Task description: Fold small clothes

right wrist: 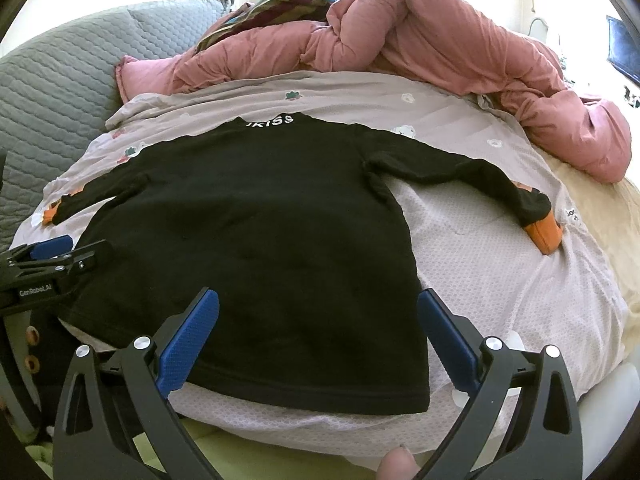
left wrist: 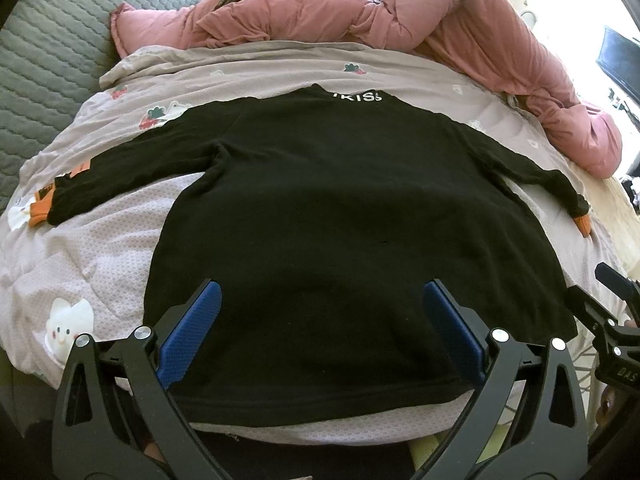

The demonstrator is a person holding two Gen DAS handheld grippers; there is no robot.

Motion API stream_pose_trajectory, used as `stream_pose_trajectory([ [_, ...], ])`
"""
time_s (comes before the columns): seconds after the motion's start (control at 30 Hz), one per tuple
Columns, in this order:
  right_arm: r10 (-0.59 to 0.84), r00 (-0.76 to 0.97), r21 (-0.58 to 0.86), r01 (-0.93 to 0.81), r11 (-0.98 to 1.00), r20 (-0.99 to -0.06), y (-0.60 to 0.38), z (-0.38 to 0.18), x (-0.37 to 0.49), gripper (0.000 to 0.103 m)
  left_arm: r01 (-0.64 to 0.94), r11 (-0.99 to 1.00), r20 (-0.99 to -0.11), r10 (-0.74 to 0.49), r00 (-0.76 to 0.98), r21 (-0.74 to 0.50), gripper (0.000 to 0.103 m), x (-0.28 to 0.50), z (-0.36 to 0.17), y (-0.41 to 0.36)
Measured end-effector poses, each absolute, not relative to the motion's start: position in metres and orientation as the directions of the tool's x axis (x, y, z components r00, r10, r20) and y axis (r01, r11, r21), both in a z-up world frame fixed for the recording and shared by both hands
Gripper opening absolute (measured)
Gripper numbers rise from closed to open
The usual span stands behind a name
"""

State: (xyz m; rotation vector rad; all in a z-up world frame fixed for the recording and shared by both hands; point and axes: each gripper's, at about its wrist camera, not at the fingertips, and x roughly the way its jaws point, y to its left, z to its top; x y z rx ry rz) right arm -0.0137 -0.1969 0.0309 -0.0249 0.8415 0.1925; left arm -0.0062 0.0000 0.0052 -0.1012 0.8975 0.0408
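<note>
A small black long-sleeved top (left wrist: pixel 320 208) (right wrist: pixel 256 236) lies flat on the bed, hem toward me, white letters at the collar (left wrist: pixel 357 97) (right wrist: pixel 275 121), both sleeves spread out with orange cuffs (left wrist: pixel 38 208) (right wrist: pixel 545 233). My left gripper (left wrist: pixel 320 292) is open above the hem, its blue pads (left wrist: pixel 192 332) wide apart with nothing between them. My right gripper (right wrist: pixel 318 300) is open over the hem's right corner, also holding nothing. In the right wrist view the left gripper (right wrist: pixel 52 256) shows at the left edge; the right gripper's black frame (left wrist: pixel 612 320) shows at the right edge of the left wrist view.
The top rests on a pale pink-grey quilt (left wrist: pixel 80 264) (right wrist: pixel 500 272) with cartoon prints. A bunched pink duvet (left wrist: pixel 460 20) (right wrist: pixel 440 28) lies along the far side and right. A grey quilted cushion (left wrist: pixel 44 60) (right wrist: pixel 52 80) stands at the left. A fingertip (right wrist: pixel 396 466) shows at the bottom edge.
</note>
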Motion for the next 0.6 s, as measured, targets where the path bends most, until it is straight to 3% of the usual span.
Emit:
stream_pose_trajectory([
  [0.6,0.157,0.657,0.054,-0.174,0.983,-0.738,-0.1991,0.0303,-0.0137,0.099,-0.077,0.994,-0.780,-0.008,0.625,-0.072,0.095,-0.0065,0.0054,0.0003],
])
